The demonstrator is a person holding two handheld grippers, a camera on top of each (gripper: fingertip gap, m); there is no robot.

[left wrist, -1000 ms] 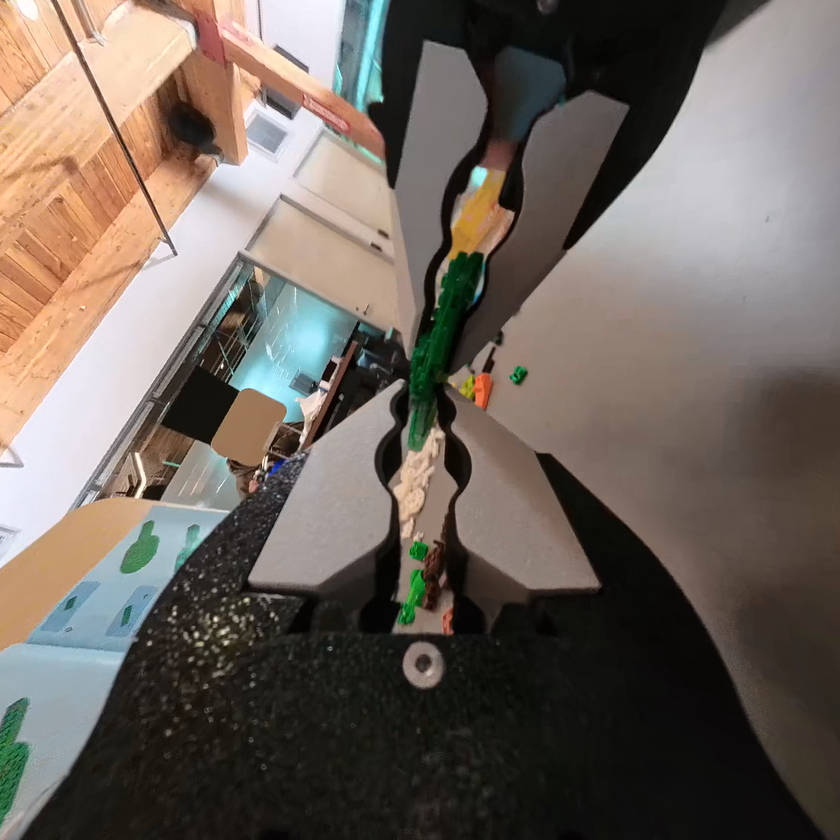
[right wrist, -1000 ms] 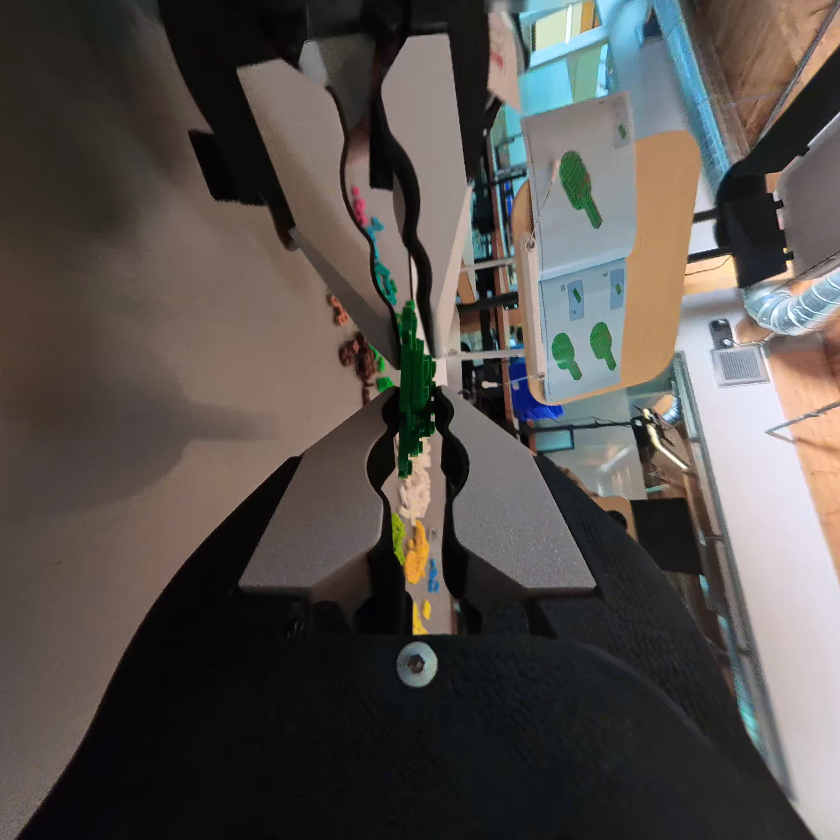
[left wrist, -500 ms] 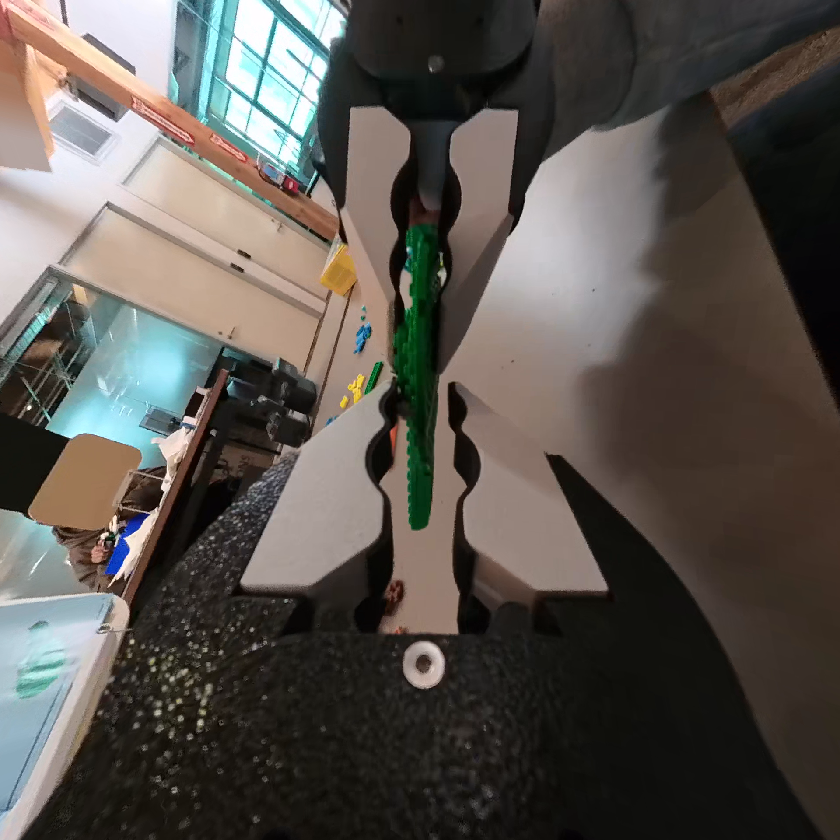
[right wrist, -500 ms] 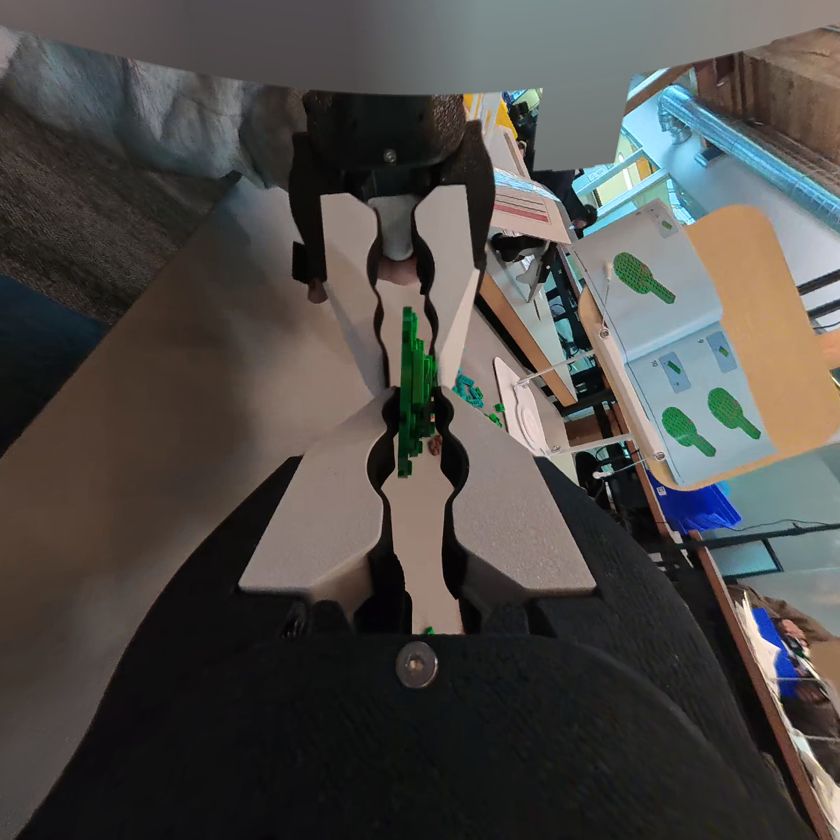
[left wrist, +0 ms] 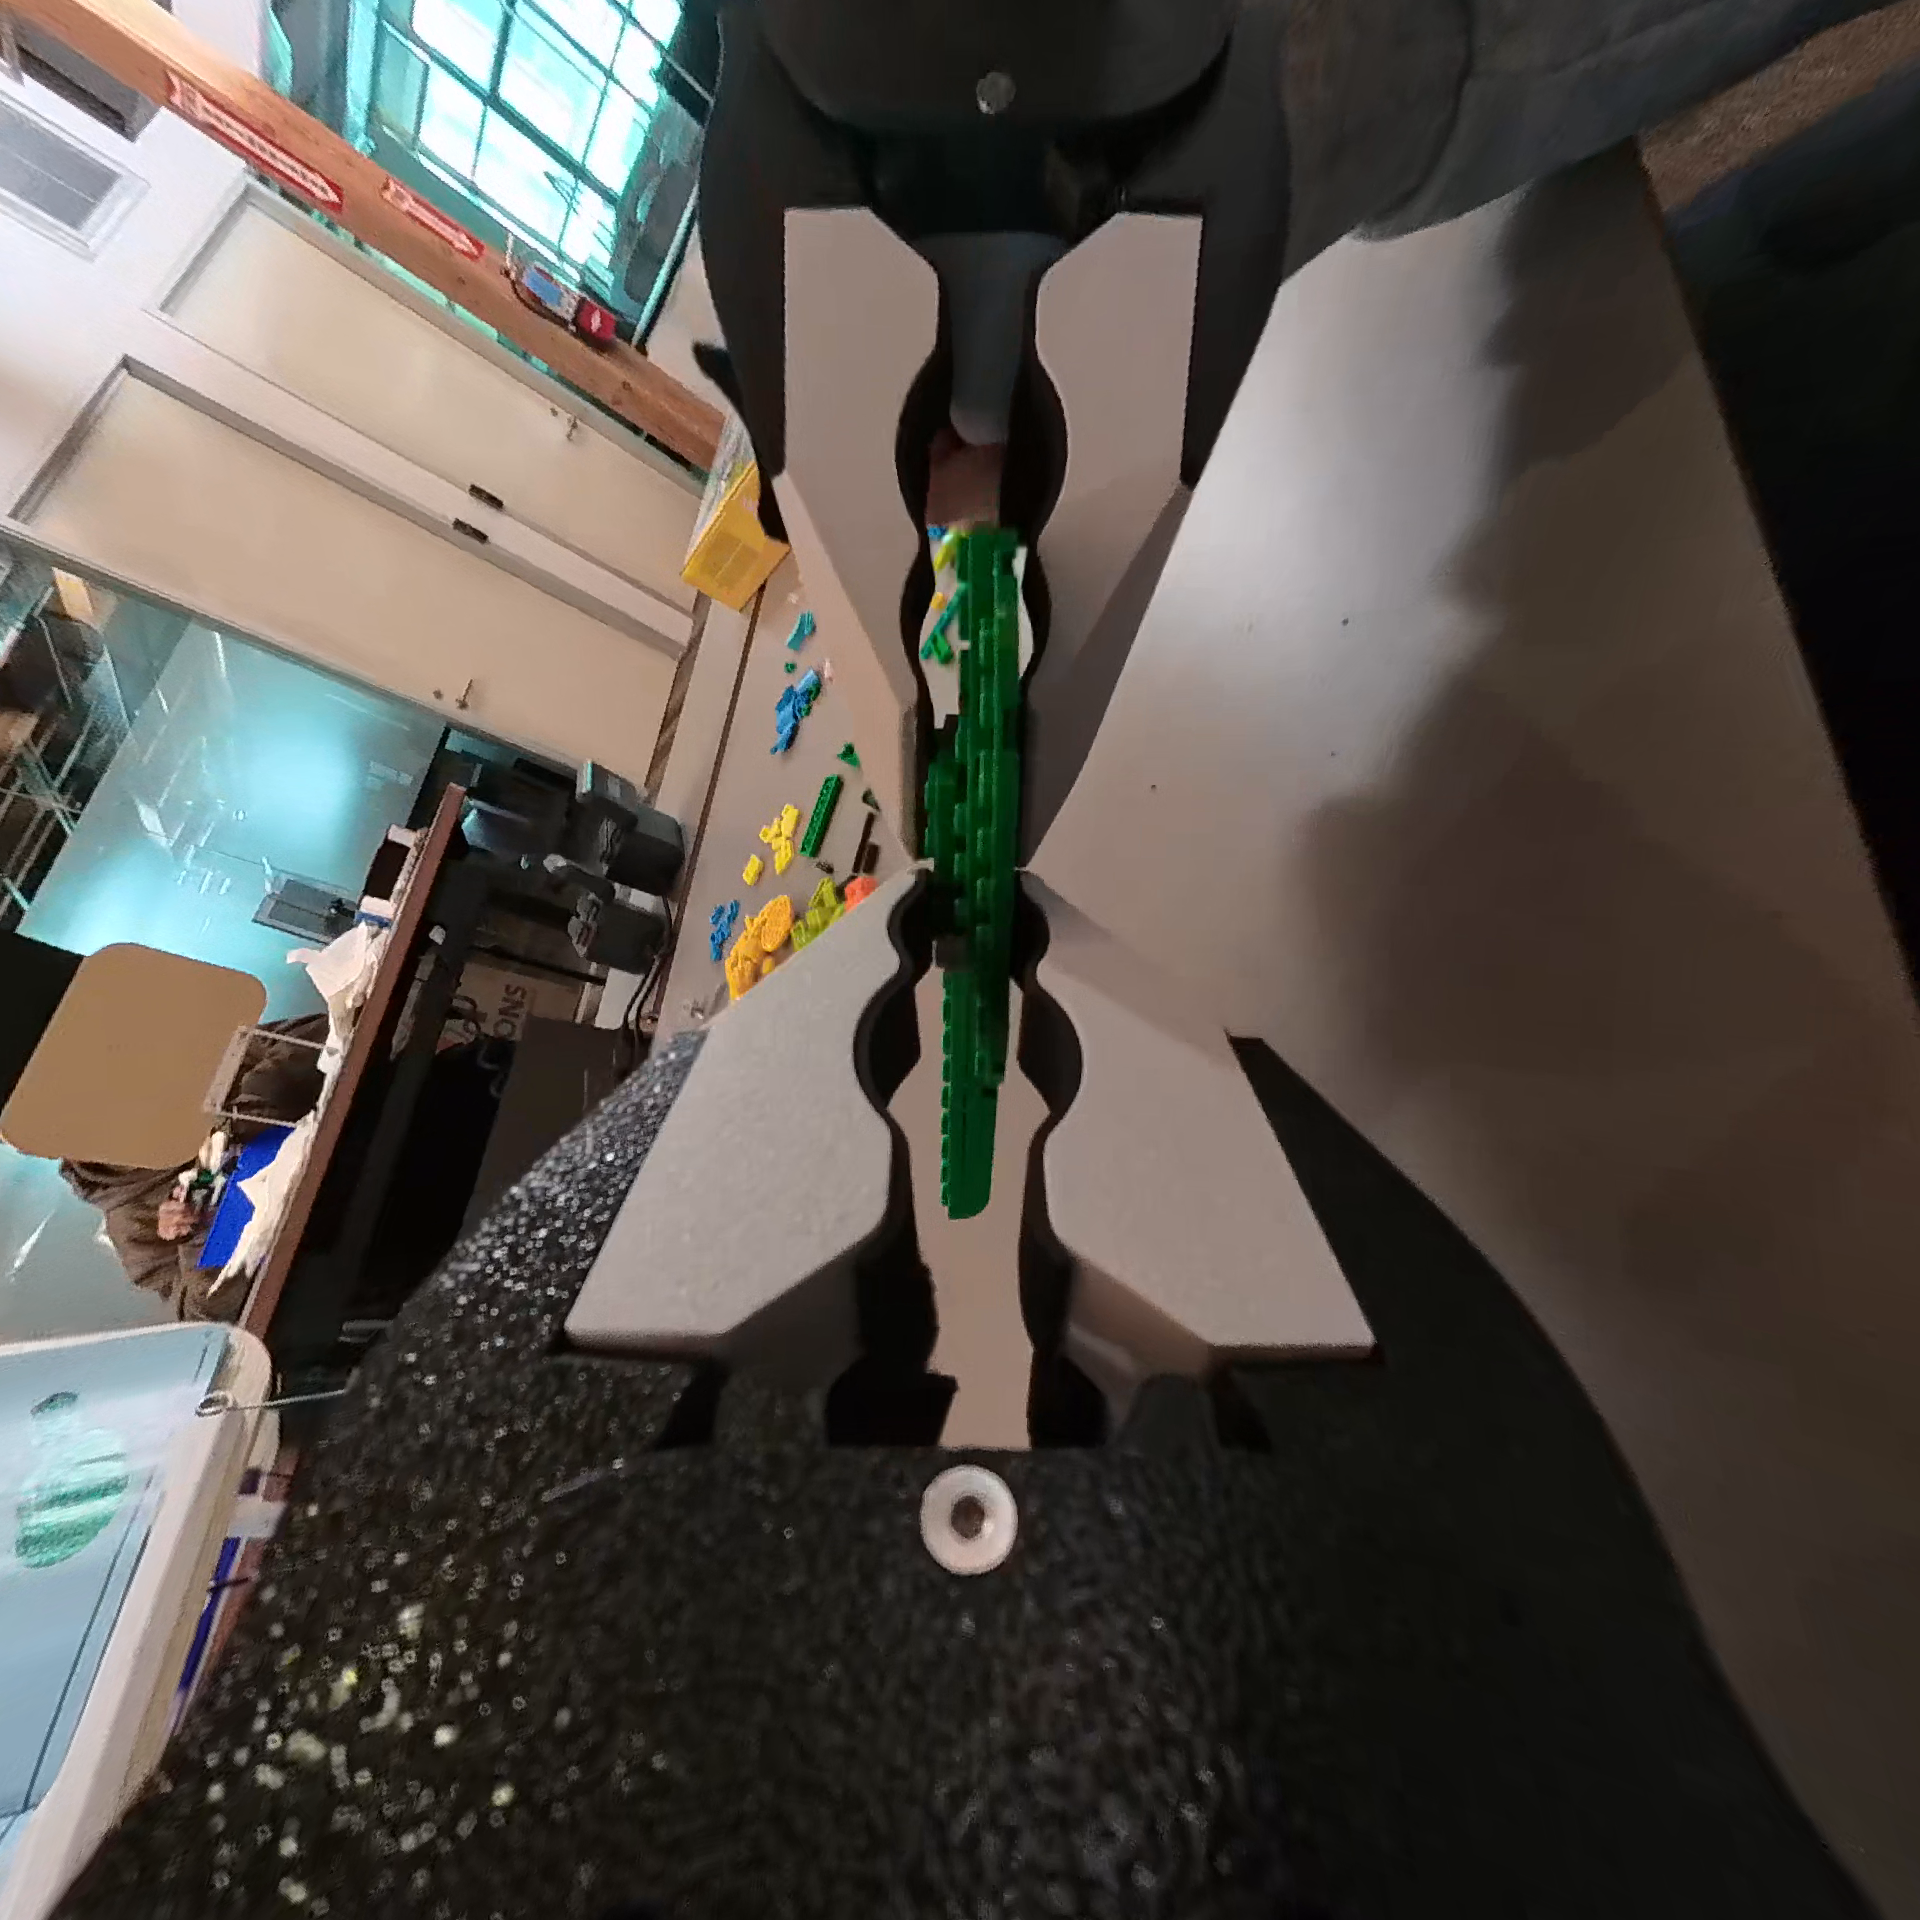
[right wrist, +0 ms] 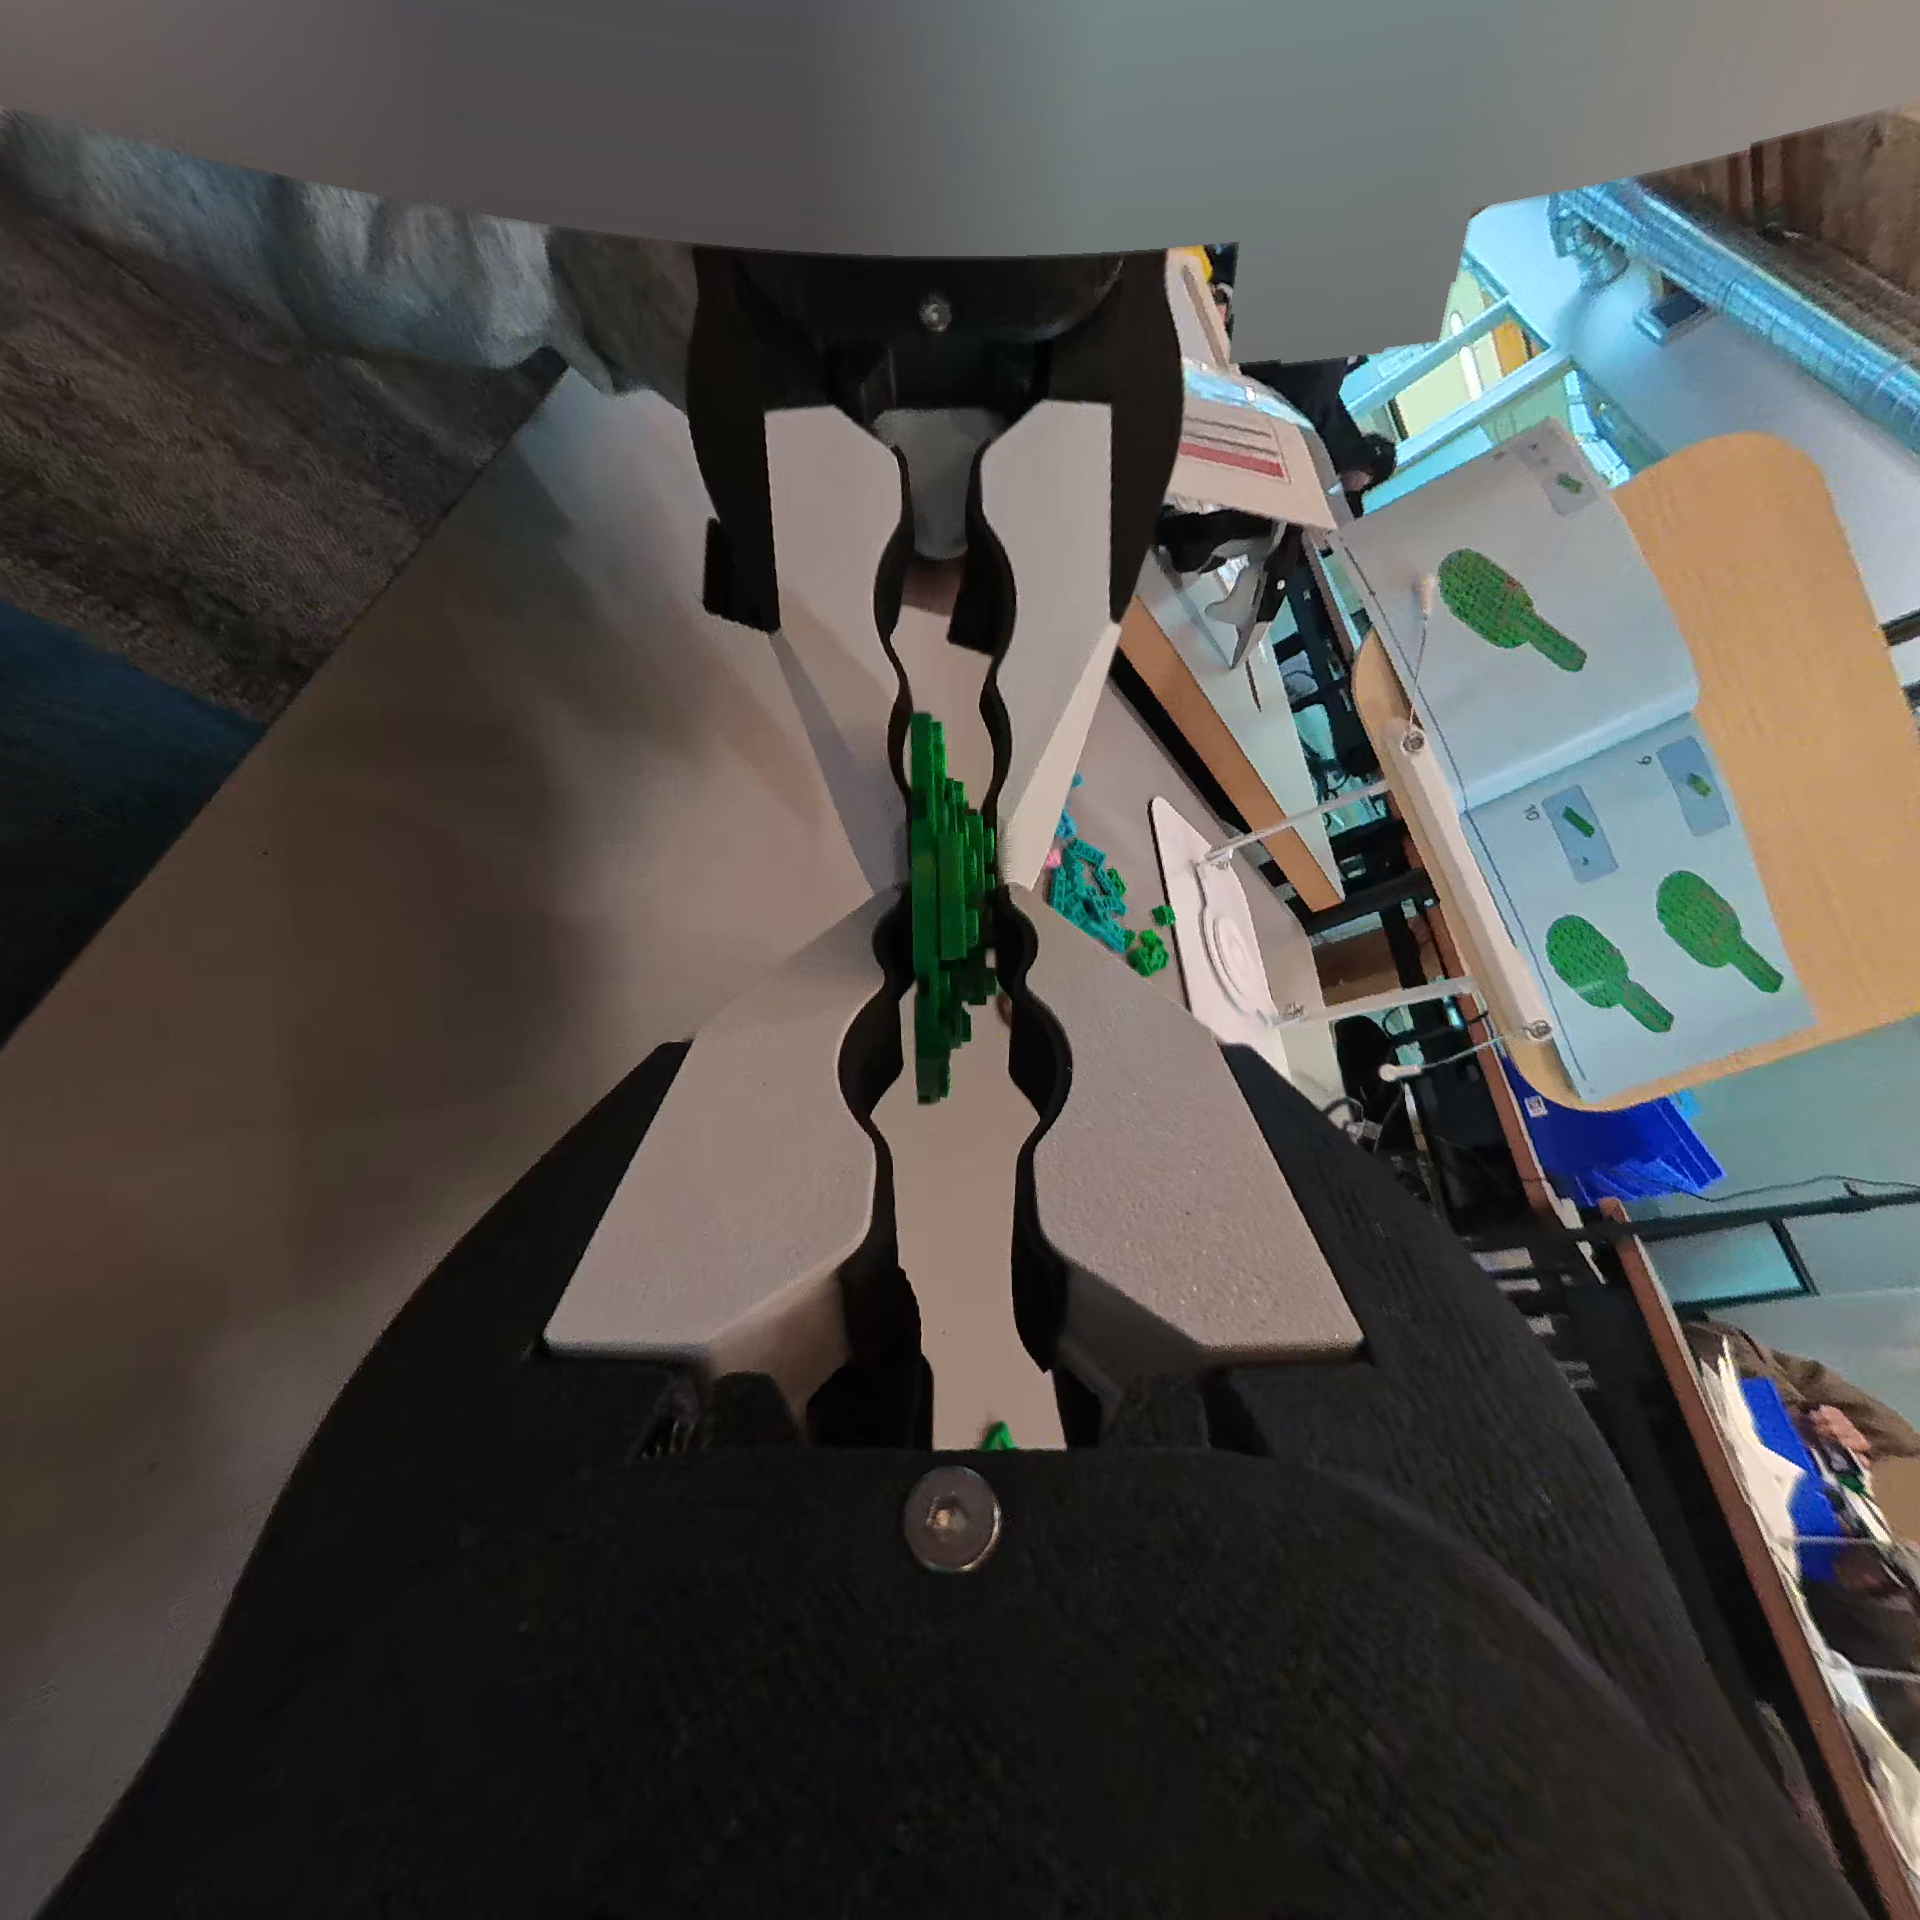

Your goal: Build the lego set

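Observation:
A flat green brick build is held edge-on above the white table. My left gripper is shut on its near part, with both pads against its faces. My right gripper faces it tip to tip from the top of the left wrist view and is shut on the far part of the same build. In the right wrist view, the right gripper clamps the green build, and the left gripper comes down from above onto it.
Loose yellow and orange bricks and blue bricks lie on the table to the left. Teal and green bricks lie to the right. An open instruction booklet stands on a holder. A yellow box sits farther back. Less than 4 cm separates the two grippers' tips.
Both grippers have swung round together with the green build still clamped between them. The background has turned in both views, and the two grippers now face each other more squarely.

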